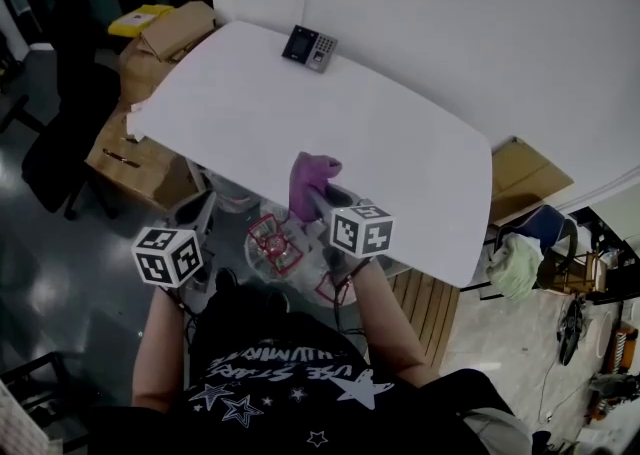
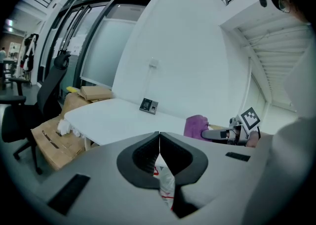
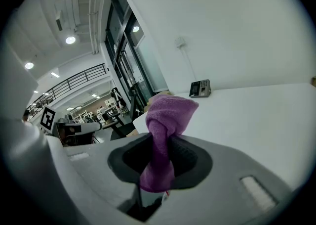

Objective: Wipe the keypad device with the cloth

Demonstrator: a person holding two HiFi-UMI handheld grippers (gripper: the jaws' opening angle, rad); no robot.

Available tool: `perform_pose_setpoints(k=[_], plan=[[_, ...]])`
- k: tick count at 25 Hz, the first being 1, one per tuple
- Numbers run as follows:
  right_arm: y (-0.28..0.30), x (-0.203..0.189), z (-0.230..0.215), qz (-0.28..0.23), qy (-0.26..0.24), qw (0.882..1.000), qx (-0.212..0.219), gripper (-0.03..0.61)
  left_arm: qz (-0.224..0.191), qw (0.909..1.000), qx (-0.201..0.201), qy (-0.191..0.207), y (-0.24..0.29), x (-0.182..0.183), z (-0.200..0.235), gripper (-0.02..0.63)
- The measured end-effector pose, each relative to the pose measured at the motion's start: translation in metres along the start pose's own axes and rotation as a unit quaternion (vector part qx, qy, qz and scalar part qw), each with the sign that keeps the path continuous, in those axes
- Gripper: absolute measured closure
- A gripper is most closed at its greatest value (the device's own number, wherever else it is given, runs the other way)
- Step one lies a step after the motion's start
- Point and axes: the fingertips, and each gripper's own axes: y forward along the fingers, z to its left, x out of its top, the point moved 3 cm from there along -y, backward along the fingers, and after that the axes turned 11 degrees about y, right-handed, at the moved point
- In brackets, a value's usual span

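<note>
One purple cloth [image 3: 168, 115] — inside right claw [image 3: 159, 159].

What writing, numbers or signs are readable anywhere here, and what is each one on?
"USE STARS", as far as I can tell: on the person's shirt; its other line is unreadable.
Keypad device: keys and screen too small to read.
Left marker cube and right marker cube: black-and-white square patterns, no letters.
Plastic bag: red print, too blurred to read.

On the table [image 1: 400, 143], the keypad device [image 1: 309, 47] sits at the far edge, the cloth [image 1: 311, 181] over the near edge.
</note>
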Motion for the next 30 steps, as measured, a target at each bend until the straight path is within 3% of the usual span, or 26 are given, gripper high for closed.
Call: perform_pose_setpoints(k=[10,30], plan=[[-0.004,0.009,-0.034,-0.024,0.025,0.999,-0.039,0.486,0.004,0.9989,-0.043,0.020,0.046,0.015,-0.003,0.604],[0.103,0.110,-0.082,-0.067,0.067,0.988,-0.118,0.486,0.013,0.9917,-0.123,0.034,0.200,0.093,0.106,0.605]])
